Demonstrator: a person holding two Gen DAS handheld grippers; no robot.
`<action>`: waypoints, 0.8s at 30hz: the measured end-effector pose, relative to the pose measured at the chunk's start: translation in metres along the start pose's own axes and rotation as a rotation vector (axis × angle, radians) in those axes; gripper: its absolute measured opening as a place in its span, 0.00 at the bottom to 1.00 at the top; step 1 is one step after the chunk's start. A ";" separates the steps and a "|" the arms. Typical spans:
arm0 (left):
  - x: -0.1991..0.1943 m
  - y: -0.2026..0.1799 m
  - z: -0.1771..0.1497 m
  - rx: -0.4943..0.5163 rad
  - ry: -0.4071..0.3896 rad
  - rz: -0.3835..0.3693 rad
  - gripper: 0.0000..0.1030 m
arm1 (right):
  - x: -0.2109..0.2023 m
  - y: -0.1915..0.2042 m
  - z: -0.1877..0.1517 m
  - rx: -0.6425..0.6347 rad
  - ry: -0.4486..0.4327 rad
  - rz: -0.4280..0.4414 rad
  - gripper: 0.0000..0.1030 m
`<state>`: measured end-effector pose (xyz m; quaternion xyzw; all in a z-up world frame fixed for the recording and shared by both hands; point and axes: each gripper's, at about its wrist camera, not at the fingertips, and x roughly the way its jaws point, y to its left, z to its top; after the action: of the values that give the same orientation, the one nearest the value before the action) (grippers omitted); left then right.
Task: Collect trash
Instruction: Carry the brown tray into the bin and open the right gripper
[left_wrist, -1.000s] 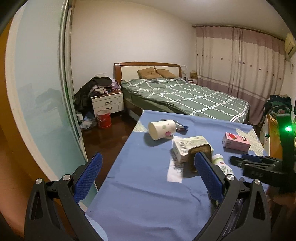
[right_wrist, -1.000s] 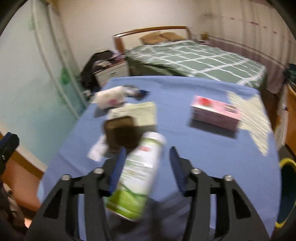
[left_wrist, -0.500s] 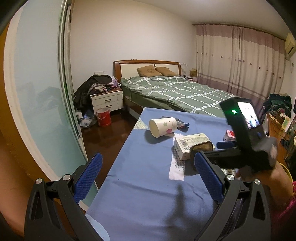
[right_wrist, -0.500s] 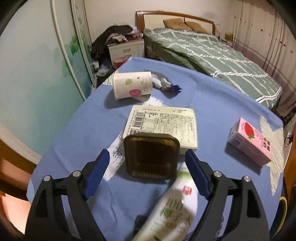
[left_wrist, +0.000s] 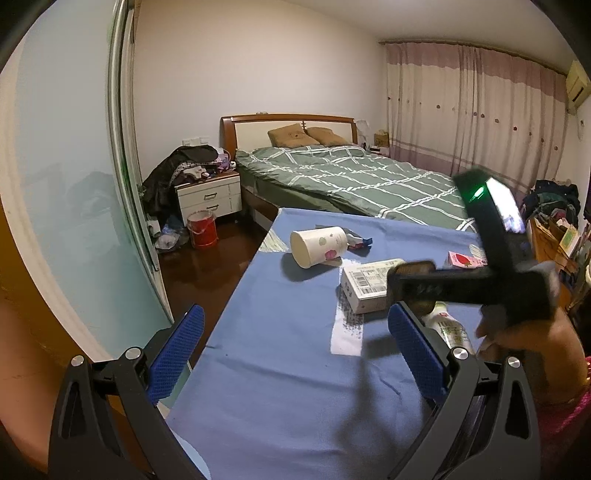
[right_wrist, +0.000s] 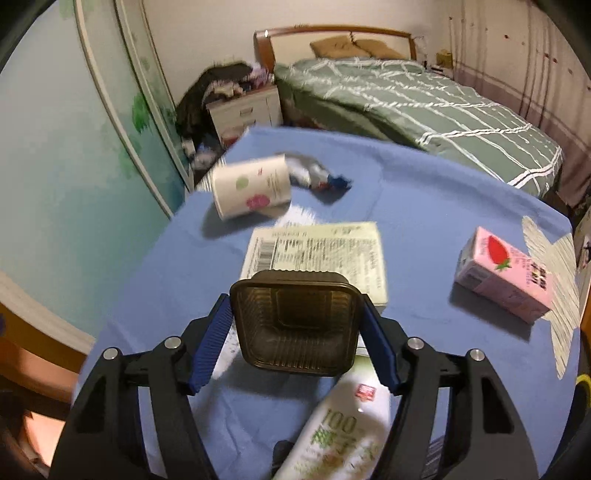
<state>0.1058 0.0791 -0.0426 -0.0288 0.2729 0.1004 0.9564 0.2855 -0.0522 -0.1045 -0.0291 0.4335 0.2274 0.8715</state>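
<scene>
Trash lies on a blue-clothed table. My right gripper has its blue pads against both sides of a square brown plastic tub. A white and green bottle lies just below it. Beyond are a flat cream box, a tipped paper cup, a crumpled wrapper and a pink strawberry carton. My left gripper is open and empty over the table's near left part. The right gripper also shows in the left wrist view.
A yellow-rimmed bin shows at the table's right edge. A bed, a nightstand and a red bucket stand beyond the table. A glass sliding door runs along the left.
My right gripper let go of the bottle, moved forward to the brown tub and closed on its sides. My left gripper stayed still and open.
</scene>
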 end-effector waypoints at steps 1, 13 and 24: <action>0.000 -0.003 0.000 0.005 0.001 -0.005 0.95 | -0.008 -0.003 0.000 0.007 -0.021 -0.002 0.63; 0.013 -0.071 -0.020 0.106 0.058 -0.139 0.95 | -0.091 -0.113 -0.051 0.216 -0.155 -0.180 0.63; 0.044 -0.148 -0.072 0.228 0.183 -0.234 0.95 | -0.159 -0.257 -0.150 0.520 -0.184 -0.463 0.64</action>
<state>0.1363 -0.0660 -0.1270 0.0391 0.3633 -0.0460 0.9297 0.1995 -0.3789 -0.1131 0.1168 0.3787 -0.0922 0.9135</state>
